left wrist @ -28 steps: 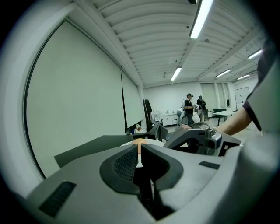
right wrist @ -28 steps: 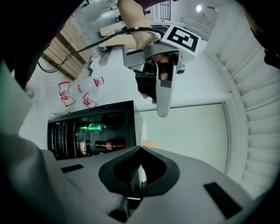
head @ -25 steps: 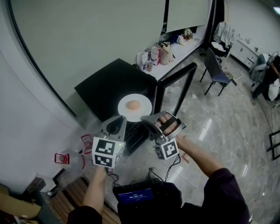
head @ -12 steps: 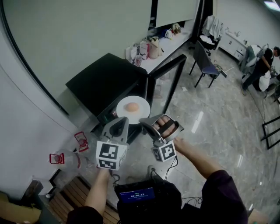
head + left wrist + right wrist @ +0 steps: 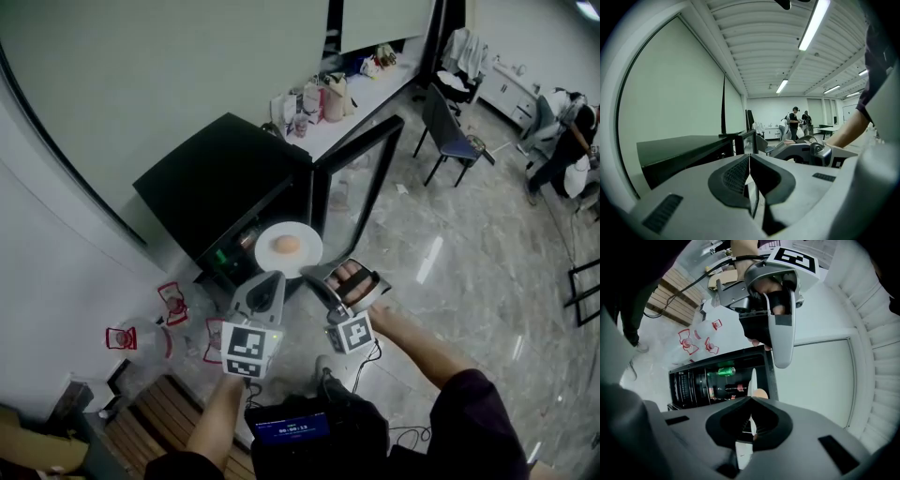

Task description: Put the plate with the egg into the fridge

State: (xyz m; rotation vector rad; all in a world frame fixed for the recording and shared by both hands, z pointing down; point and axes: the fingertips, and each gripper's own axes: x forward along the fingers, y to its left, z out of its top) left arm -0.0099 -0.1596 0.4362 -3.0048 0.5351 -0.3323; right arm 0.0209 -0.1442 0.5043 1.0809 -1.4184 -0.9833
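A white plate (image 5: 309, 234) carrying a brown egg (image 5: 287, 245) hangs level in front of the open black fridge (image 5: 220, 183). My left gripper (image 5: 271, 277) is shut on its near left rim and my right gripper (image 5: 312, 272) is shut on its near right rim. The right gripper view looks along the plate (image 5: 752, 380) edge-on from between the shut jaws of that gripper (image 5: 751, 401), with the egg (image 5: 761, 393) just beyond. Behind them the fridge shelves (image 5: 717, 380) hold a green can (image 5: 725, 371). In the left gripper view the jaws (image 5: 749, 161) are pressed together, with only a thin white sliver between the pads.
The fridge's glass door (image 5: 361, 173) stands open to the right of the plate. Plastic bottles with red labels (image 5: 141, 337) lie on the floor at left. A counter with bags (image 5: 328, 98), a chair (image 5: 455, 141) and a person (image 5: 562, 141) are farther back.
The plate and both grippers have dropped from the level of the fridge's top front edge to in front of its opening. Both grips are unchanged.
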